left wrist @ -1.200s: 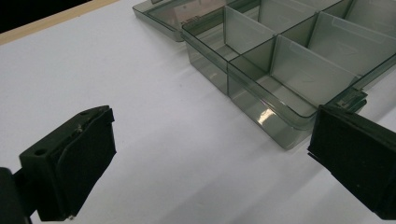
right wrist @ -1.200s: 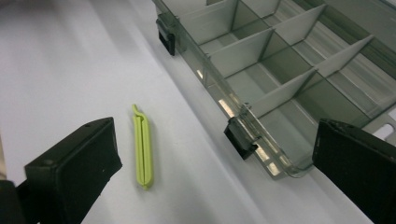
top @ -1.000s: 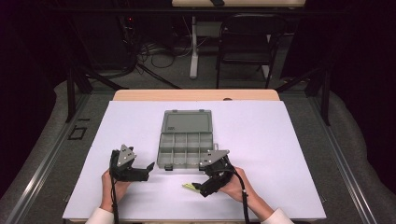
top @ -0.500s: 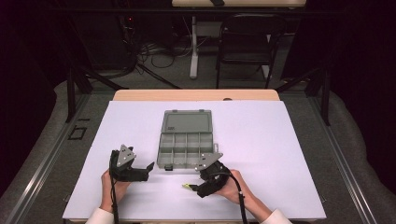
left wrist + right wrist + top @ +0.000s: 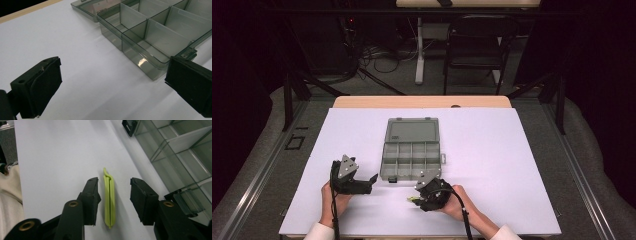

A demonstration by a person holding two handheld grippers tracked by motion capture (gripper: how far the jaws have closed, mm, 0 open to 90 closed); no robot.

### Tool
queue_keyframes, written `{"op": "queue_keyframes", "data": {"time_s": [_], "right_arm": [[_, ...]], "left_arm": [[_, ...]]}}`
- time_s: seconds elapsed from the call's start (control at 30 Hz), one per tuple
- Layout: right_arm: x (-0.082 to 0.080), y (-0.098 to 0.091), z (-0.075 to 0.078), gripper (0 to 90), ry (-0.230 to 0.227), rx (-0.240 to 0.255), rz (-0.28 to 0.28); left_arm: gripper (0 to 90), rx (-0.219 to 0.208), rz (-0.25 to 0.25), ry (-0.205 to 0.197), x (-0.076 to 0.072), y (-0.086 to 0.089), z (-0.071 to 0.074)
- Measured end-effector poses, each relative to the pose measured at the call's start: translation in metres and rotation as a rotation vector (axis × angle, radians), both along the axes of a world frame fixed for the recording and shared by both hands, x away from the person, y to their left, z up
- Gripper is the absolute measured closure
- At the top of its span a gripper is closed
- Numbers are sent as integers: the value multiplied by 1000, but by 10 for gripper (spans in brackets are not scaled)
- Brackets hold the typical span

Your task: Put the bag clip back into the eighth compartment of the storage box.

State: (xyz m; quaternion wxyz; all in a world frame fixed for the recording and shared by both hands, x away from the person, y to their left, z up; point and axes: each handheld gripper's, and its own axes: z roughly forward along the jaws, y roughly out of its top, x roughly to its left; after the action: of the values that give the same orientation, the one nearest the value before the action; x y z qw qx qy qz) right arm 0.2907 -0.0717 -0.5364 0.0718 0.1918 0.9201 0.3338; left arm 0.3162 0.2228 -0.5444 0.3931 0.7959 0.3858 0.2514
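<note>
Here, the right gripper (image 5: 416,200) sits low at about five o'clock on the white table (image 5: 522,165), and the high view gives away little beyond a speck of yellow-green at its tip. The right gripper view tells more: a slim lime-green clip (image 5: 109,200), smooth plastic, two long leaves pressed together with a small curl at the far end, lies flat on the sheet between the two black jaws. The jaws have just been closing in on it and now stand narrow, one on each side, with a sliver of white still showing between each pad and the clip, so they are not yet pressing it.

The left gripper (image 5: 371,181) rests at about seven o'clock, a grey three-cornered plate on top. In its own view its jaws stand wide with nothing between them, their pads matte and squared.

The box (image 5: 412,160) lies at the table's centre, smoky clear plastic, split into small square cells by thin walls, its lid laid back flat toward twelve o'clock. The left gripper view shows its glossy rounded corner and a latch near the right-hand jaw.
</note>
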Motion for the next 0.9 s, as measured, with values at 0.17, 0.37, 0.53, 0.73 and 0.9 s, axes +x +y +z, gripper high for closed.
{"op": "queue_keyframes", "data": {"time_s": [0.17,0.37,0.53,0.73,0.9], "right_arm": [[-2,3,-5,682,-4,-19,15],[-2,5,-8,737,10,-29,5],[-3,5,-8,754,13,-36,0],[-2,6,-11,780,16,-47,1],[-3,7,-11,792,9,-50,4]], "left_arm": [[1,-2,-1,3,-1,1,0],[1,9,-5,4,-1,-2,-1],[1,5,-3,-1,-2,-2,0],[1,9,-6,6,0,-1,-1],[1,9,-8,5,-1,-2,-1]]}}
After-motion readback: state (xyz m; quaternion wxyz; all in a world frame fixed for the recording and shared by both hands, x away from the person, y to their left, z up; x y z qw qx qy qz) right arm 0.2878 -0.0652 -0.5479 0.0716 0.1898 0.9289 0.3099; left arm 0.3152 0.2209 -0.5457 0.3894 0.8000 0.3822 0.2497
